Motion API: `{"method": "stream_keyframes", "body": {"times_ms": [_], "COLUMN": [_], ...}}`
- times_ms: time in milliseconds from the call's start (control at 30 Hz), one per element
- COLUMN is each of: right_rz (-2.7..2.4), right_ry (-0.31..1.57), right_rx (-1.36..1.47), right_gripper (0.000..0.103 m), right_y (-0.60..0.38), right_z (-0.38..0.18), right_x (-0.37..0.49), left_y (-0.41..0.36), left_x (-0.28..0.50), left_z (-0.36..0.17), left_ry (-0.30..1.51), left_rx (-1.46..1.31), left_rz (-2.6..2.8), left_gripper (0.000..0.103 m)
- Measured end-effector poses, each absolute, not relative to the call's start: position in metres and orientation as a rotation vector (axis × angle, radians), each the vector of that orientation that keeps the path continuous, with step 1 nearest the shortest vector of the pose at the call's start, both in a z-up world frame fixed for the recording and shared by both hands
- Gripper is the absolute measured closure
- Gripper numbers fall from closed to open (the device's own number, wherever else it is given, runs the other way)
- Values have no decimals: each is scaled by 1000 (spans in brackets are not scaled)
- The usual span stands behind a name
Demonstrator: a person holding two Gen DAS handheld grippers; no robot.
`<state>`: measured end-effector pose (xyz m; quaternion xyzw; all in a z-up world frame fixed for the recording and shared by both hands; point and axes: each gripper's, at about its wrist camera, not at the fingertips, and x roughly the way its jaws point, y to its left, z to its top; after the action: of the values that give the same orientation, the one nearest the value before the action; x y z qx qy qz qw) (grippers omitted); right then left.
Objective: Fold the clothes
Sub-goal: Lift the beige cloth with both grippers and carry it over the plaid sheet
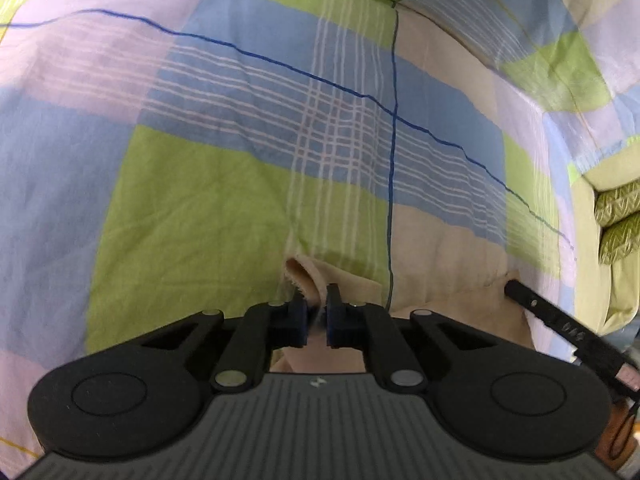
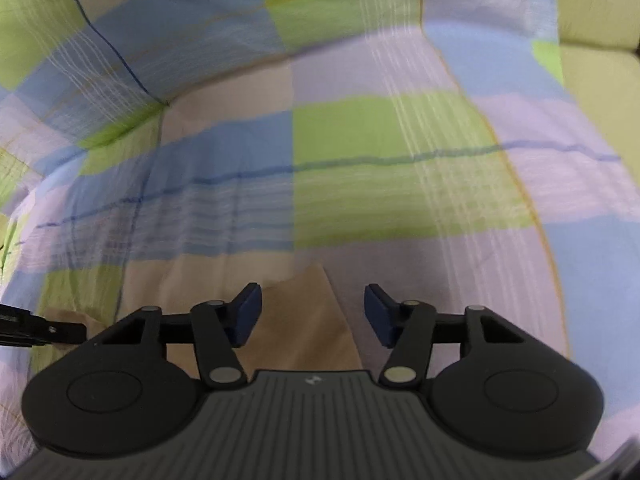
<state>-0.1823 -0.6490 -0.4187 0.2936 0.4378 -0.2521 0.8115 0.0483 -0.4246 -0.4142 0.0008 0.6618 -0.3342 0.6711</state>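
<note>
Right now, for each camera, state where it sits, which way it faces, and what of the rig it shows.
Left wrist: sits on the left gripper, facing forward and down at the plaid bedsheet; its fingers pinch the beige cloth, and the other gripper's finger shows at right.
Right wrist: sits on the right gripper, open over the same beige cloth; the left gripper's finger shows at left.
Shared: sheet, cloth, each other's gripper.

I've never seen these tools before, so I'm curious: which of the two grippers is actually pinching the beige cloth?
The left gripper: its blue pads are closed on a fold of the beige cloth. The right gripper is wide open, gripping nothing.
</note>
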Motion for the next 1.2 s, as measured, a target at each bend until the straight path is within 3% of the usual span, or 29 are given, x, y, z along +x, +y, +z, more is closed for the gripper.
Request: {"method": "stream_keyframes", "body": {"times_ms": [200, 400, 633, 833, 967, 1133, 1200], "right_rz": [-454, -392, -306, -253, -301, -389, -453], "right_ry": [808, 553, 526, 544, 508, 634, 728], "right_rx": [539, 435, 443, 449, 418, 412, 391], "right_gripper": [101, 101, 101, 101, 101, 101, 102], "right_y": [-639, -610, -569, -566, -597, -657, -686], "right_z": [-408, -336, -258, -191, -194, -282, -342], "right_x": [-196, -263, -358, -395, -362, -267, -217], "left_y": [-411, -351, -285, -290, -326, -390, -421], "left_x": [20, -44, -118, -120, -70, 20, 45], "left_z": [-384, -314, -220, -167, -192, -312, -348], "left_ry": [1297, 1169, 1221, 1221, 1204, 1296, 1299], "left_rx": [-54, -96, -14, -17, -1, 27, 67], "left_rz": [-706, -602, -547, -536, -522, -441, -413], "left_gripper": [102, 102, 102, 102, 101, 101, 101]}}
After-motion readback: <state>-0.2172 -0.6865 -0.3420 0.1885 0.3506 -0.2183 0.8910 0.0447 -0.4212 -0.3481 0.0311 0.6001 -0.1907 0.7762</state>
